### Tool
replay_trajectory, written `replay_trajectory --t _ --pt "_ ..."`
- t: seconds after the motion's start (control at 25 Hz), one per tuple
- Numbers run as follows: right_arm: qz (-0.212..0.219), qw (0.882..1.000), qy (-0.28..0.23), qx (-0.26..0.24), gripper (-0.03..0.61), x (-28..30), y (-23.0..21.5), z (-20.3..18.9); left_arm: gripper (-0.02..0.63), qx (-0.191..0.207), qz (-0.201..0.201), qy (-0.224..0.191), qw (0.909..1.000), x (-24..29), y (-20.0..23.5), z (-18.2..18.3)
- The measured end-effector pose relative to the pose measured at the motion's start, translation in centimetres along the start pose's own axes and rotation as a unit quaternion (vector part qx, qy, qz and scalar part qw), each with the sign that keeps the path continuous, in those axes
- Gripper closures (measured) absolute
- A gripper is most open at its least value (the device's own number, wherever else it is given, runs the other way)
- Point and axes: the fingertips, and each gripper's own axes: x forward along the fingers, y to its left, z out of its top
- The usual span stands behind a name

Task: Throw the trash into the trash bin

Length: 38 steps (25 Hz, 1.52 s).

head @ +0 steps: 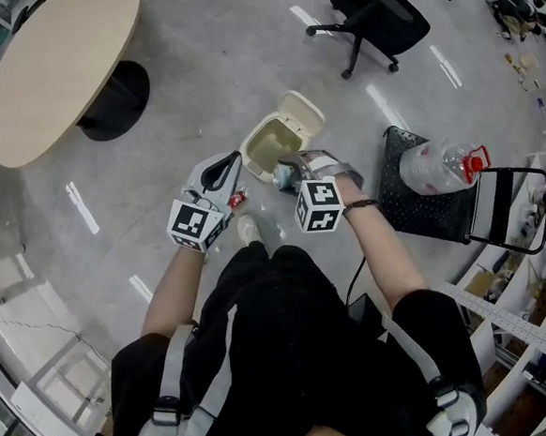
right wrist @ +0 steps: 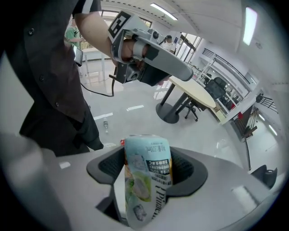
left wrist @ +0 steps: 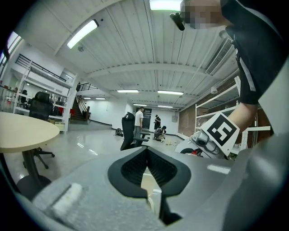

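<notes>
A cream trash bin (head: 259,133) stands on the grey floor with its lid (head: 302,112) swung open. My right gripper (head: 285,171) hangs at the bin's near right rim, pointing steeply down. It is shut on a pale blue printed drink bottle (right wrist: 146,180), seen small in the head view as the bottle (head: 280,175). My left gripper (head: 235,161) sits just left of the bin, held about level. Its dark pads (left wrist: 131,169) meet at the tip and I see nothing between them. The right gripper's marker cube (left wrist: 222,131) shows beside it.
A small red item (head: 238,198) lies on the floor by my shoe (head: 248,229). A round beige table (head: 63,60) is at the far left and a black office chair (head: 379,16) beyond the bin. A big water jug (head: 434,167) lies on a black cart to the right.
</notes>
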Motion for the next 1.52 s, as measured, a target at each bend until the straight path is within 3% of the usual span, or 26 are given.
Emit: replay_trajectory --t 0.48,0.72,0.96,1.24,1.52 --pt "0.049 0.999 0.011 -0.003 0.285 8.6 -0.4 -5.7 0.614 -0.061 0.046 0.063 0.9951 2.6 2.4 -7.2" --pt "0.083 0.996 0.01 -0.021 0.285 14.0 0.5 -7.6 0.614 -0.102 0.082 0.081 0.988 3.4 4.2 -12.8" --pt "0.109 0.994 0.018 -0.02 0.285 20.2 0.5 -9.9 0.614 -0.119 0.096 0.113 0.9817 5.9 6.1 -18.9" --pt "0.106 0.994 0.028 0.02 0.284 25.4 2.0 -11.9 0.614 -0.137 0.113 0.134 0.9749 5.1 6.7 -23.2" --pt "0.101 0.994 0.042 0.007 0.284 28.2 1.5 -13.5 0.614 -0.165 0.11 0.15 0.9685 4.6 5.1 -25.5"
